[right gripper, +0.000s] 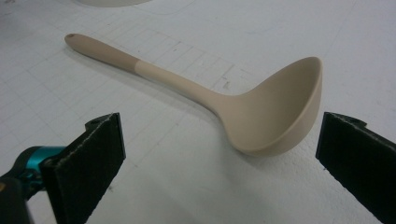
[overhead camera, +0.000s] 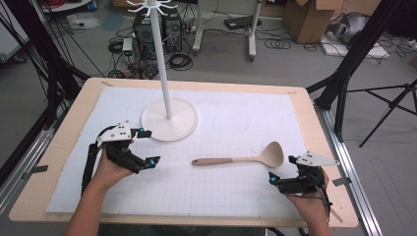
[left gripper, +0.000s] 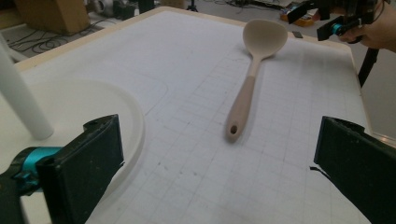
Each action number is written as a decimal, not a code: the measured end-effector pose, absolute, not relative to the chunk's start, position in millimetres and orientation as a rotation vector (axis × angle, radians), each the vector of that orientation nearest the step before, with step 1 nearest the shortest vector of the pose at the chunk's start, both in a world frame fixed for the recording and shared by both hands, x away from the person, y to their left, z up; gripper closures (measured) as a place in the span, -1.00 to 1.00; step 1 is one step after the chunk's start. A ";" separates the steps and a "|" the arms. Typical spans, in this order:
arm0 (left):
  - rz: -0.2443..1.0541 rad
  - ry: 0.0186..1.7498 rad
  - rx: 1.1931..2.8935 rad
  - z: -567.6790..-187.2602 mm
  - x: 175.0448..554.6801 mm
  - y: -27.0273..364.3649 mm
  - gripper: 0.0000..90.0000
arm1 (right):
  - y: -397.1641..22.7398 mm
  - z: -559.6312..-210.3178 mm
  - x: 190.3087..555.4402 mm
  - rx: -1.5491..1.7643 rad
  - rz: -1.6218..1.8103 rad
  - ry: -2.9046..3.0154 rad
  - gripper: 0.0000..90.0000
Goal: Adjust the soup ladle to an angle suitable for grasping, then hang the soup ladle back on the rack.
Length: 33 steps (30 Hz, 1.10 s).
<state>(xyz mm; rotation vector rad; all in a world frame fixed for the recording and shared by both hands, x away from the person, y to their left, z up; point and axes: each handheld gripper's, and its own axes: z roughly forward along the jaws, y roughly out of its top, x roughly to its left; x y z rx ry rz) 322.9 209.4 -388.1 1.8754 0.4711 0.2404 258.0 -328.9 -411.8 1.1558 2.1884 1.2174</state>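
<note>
Flat on the white gridded mat [overhead camera: 236, 123] lies a beige ladle [overhead camera: 241, 159], handle toward the left gripper [overhead camera: 146, 147], bowl just beside the right gripper [overhead camera: 283, 168]. Both sets of jaws spread wide, gripping nothing. Near the left gripper, a white stand [overhead camera: 169, 120] with a round base.

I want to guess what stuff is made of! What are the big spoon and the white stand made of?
The ladle looks like matte beige silicone or plastic: smooth, dull, with no wood grain, and a slightly darker handle end. The stand looks like white plastic or painted metal: an even, smooth surface with a soft sheen. Neither can be told for sure.
</note>
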 end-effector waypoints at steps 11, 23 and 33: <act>0.274 0.526 1.854 -400.8 317.7 236.3 -0.96 | -326.2 -417.4 261.1 1.161 1.195 2.210 -1.00; 0.291 0.552 1.868 -404.2 319.0 240.3 -0.96 | -331.7 -414.9 260.5 1.169 1.235 2.182 -1.00; 0.313 0.563 1.876 -400.6 320.7 243.6 -0.96 | -329.1 -415.9 259.3 1.163 1.221 2.189 -1.00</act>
